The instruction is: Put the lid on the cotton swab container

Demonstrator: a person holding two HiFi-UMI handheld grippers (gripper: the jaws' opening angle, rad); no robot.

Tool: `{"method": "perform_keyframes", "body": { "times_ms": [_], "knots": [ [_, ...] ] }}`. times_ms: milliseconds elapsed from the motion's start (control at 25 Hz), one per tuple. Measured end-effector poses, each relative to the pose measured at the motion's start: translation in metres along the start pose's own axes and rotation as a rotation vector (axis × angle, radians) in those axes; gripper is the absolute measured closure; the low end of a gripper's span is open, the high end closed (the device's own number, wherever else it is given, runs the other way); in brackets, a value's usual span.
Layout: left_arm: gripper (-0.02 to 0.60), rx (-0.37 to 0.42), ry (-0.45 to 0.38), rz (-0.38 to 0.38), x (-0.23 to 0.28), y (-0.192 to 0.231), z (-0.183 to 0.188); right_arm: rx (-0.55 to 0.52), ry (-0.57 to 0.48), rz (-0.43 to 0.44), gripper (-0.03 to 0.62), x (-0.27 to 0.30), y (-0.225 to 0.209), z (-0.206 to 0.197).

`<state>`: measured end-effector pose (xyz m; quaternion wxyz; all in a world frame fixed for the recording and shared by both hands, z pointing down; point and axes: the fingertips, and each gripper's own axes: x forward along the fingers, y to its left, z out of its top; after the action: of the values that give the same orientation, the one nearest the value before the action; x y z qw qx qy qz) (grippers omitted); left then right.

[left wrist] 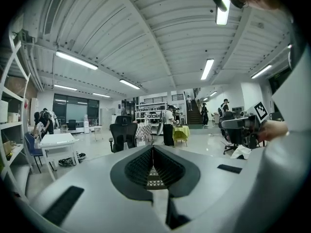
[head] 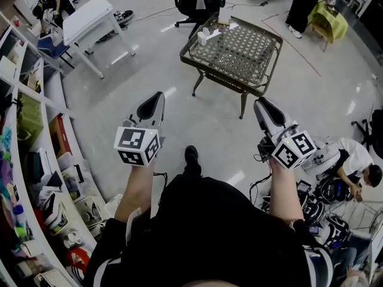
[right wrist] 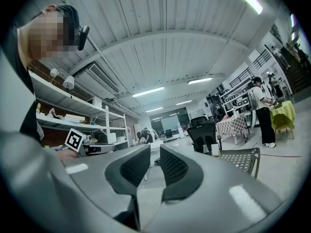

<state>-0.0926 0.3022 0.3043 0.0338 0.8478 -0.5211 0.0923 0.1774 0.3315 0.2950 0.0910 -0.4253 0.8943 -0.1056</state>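
I stand a few steps short of a low mesh-top table (head: 272, 64). Small white items (head: 207, 36), too small to identify, sit at its far left corner. No lid can be made out. My left gripper (head: 157, 97) is held at waist height above the floor, short of the table; in the left gripper view its jaws (left wrist: 153, 148) meet at the tips, empty. My right gripper (head: 261, 104) is level with it on the right. In the right gripper view its jaws (right wrist: 155, 152) stand a narrow gap apart with nothing between them, and the table's mesh edge (right wrist: 240, 157) shows to the right.
A black office chair (head: 197, 2) stands behind the table and a white desk (head: 87, 20) at the far left. Shelves (head: 30, 160) full of goods line the left side. A person (head: 353, 163) crouches among cables and gear at the right. A yellow-green table (head: 329, 20) is far right.
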Motion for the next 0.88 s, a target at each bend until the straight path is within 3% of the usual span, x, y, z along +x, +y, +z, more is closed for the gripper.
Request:
{"method": "perform_keyframes", "body": {
  "times_ms": [440, 880],
  "knots": [
    [0.574, -0.059, 0.034, -0.033, 0.099, 0.075, -0.016, 0.035, 0.044, -0.028, 0.522, 0.107, -0.051, -0.008],
    [0.574, -0.103, 0.037, -0.076, 0.169, 0.158, -0.02, 0.017, 0.079, -0.029, 0.522, 0.223, -0.061, -0.007]
  ]
}}
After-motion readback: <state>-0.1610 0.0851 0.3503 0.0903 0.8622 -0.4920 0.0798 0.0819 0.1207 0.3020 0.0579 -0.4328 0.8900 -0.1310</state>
